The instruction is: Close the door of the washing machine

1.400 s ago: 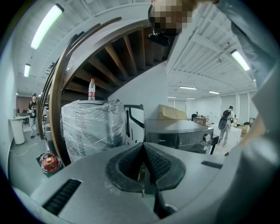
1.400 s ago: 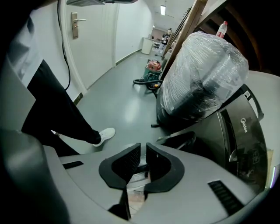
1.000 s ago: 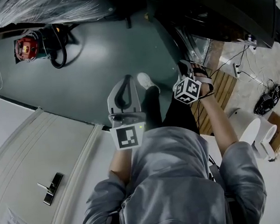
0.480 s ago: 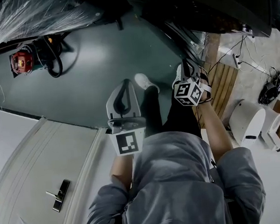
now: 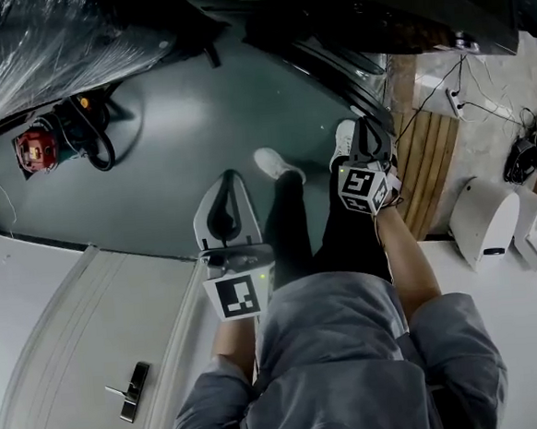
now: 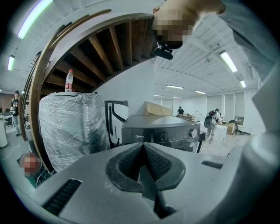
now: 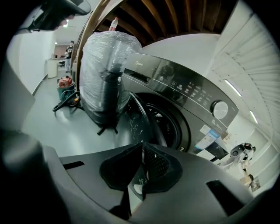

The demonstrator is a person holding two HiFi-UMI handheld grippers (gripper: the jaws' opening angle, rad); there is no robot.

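Observation:
The dark washing machine [image 7: 192, 94] stands ahead with its round door [image 7: 141, 117] swung open to the left of the drum opening [image 7: 168, 127]. In the head view the machine [image 5: 391, 5] fills the top and its door [image 5: 336, 69] juts out over the green floor. My dark right gripper [image 5: 366, 125] points at the door's lower edge, a short way off it; its jaws [image 7: 142, 145] are closing, tips together, nothing between them. My white left gripper [image 5: 229, 177] hangs over the floor further left, shut and empty [image 6: 142, 145], aimed at the machine [image 6: 162, 131].
A plastic-wrapped bulky item [image 5: 42, 42] stands left of the machine. A red tool with a black hose [image 5: 37, 148] lies on the floor. A white panel with a handle [image 5: 130, 391] is at lower left. A wooden pallet [image 5: 431, 168] and a white appliance [image 5: 481, 215] sit at right.
My right gripper has rolled about its axis and moved in toward the open door. The left gripper drifted forward and slightly lower. The head view has swung toward the machine.

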